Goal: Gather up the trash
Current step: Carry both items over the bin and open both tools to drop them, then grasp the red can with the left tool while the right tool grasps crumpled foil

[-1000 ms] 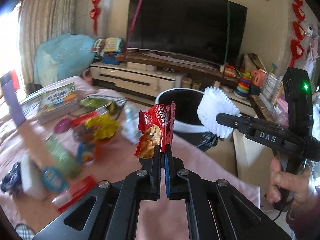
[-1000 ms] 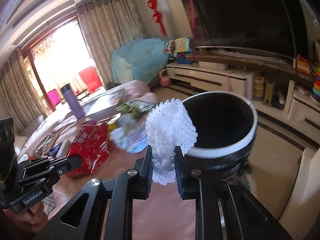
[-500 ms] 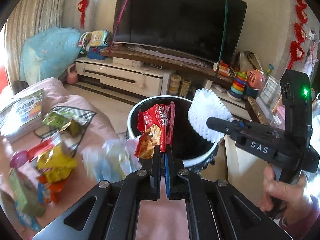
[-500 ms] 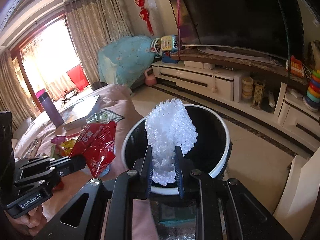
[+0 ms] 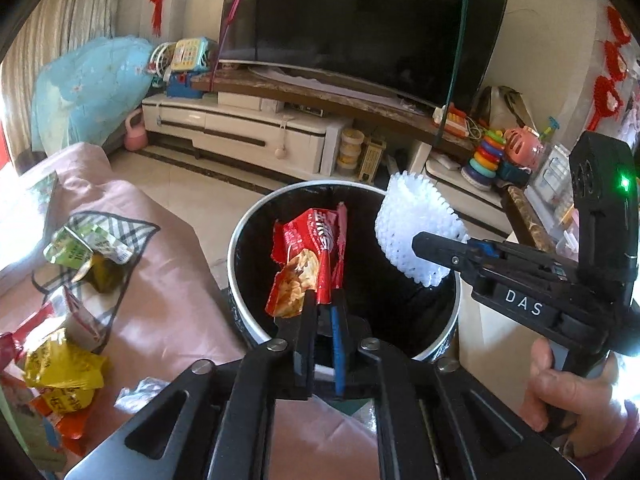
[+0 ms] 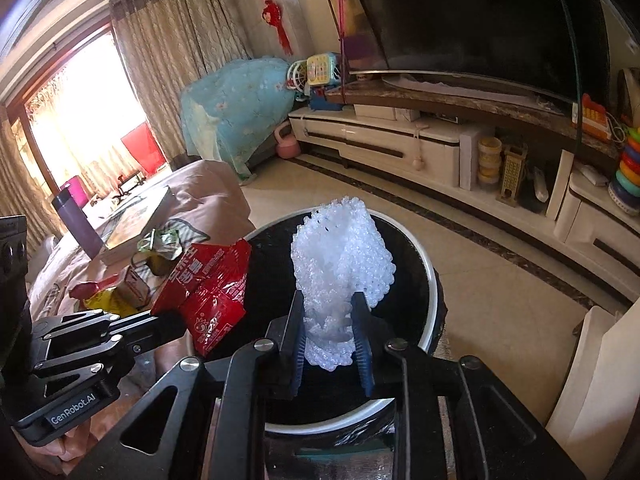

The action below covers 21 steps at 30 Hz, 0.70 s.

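Observation:
A black trash bin with a white rim (image 5: 240,240) (image 6: 430,280) stands on the floor beside the table. My left gripper (image 5: 323,300) (image 6: 176,322) hovers over the bin's mouth. Its jaws are opening, and a red snack wrapper (image 5: 308,256) (image 6: 208,288) still stands upright between the tips with a gap showing beside it. My right gripper (image 6: 329,300) (image 5: 416,240) is also over the bin. Its jaws are opening too, but a white foam net (image 6: 340,256) (image 5: 412,220) is still squeezed between the pads.
The pink-covered table (image 5: 168,280) at left carries a yellow wrapper (image 5: 60,372), a green wrapper (image 5: 76,248) and other litter. A person's hand (image 5: 560,392) grips the right handle. A white TV cabinet (image 5: 240,128) stands behind the bin, and white furniture (image 6: 592,380) to its right.
Both grippers have moved from over the table to above the bin's mouth. The left jaws now show a wider gap around the red wrapper, and the right jaws have spread slightly.

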Tool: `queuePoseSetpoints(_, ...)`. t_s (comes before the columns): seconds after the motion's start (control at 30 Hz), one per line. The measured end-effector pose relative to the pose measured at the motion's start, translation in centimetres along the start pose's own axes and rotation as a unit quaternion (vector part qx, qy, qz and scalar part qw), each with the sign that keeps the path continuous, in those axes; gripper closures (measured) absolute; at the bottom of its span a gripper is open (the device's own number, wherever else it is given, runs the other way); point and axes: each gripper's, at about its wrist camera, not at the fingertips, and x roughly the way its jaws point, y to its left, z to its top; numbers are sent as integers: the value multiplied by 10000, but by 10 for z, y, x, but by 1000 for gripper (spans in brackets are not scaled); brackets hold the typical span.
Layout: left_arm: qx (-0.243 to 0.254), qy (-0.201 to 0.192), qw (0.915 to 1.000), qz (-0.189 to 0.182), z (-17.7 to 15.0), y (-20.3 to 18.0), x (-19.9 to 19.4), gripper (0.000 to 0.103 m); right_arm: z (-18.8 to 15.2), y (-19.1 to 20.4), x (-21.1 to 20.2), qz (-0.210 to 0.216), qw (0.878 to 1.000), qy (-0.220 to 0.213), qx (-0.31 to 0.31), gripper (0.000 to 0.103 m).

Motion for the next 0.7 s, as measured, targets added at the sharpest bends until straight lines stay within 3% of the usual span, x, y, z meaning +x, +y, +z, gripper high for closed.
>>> queuePoseSetpoints(0.03,-14,9,10000,2,0,0,1,82,0,-1,1,-4,10000,7,7,78)
queuePoseSetpoints(0.17,-43,-117,9999,51,-3,-3,-7,68,-1,-6,2,28,9999,33,93,54)
queuePoseSetpoints(0.23,-71,-194,9998,49,-7,-3,-15,60,-3,-6,-1,64,9999,0,136,50)
queuePoseSetpoints(0.43,-89,-470,9988,127,-35,2,-52,50,-7,1,-15,125,9995,-159,224,39)
queuePoseSetpoints(0.7,-257,-684,9969,291,-89,15,-102,49,-27,33,-35,402,9982,-301,330,23)
